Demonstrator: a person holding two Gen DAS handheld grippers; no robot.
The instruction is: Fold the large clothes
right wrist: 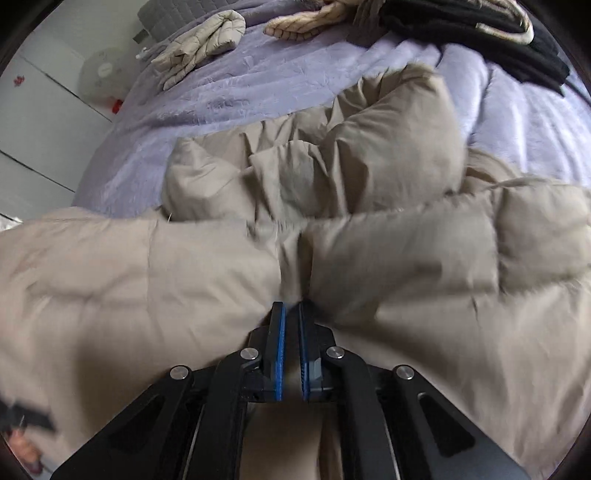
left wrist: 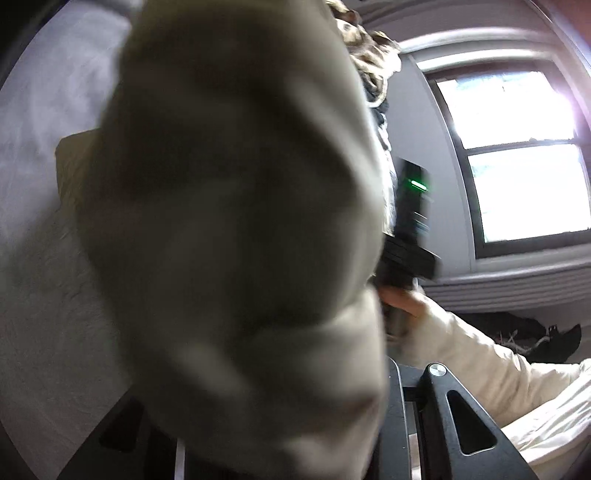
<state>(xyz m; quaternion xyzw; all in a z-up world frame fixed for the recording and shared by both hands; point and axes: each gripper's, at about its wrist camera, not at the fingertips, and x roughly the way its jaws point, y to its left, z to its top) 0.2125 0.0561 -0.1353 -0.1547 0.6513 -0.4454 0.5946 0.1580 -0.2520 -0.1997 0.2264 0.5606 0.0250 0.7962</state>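
A beige puffer coat (right wrist: 369,177) lies crumpled across the bed. My right gripper (right wrist: 291,308) is shut on a fold of it, blue pads (right wrist: 281,350) close together with cloth pinched between them. In the left wrist view the same coat (left wrist: 236,221) hangs blurred right in front of the lens and hides the fingers. Only the left gripper's black frame (left wrist: 454,417) shows, and the cloth bunches out from where its jaws sit. The right gripper's body with a green light (left wrist: 413,206) is behind, held by a hand (left wrist: 402,299) in a cream sleeve (left wrist: 480,369).
The bed has a lilac cover (right wrist: 258,92). At its far side lie a folded cream quilted jacket (right wrist: 207,40), a tan patterned garment (right wrist: 306,22) and black clothes (right wrist: 480,29). A white fan (right wrist: 101,77) stands left of the bed, a window (left wrist: 517,147) on the right.
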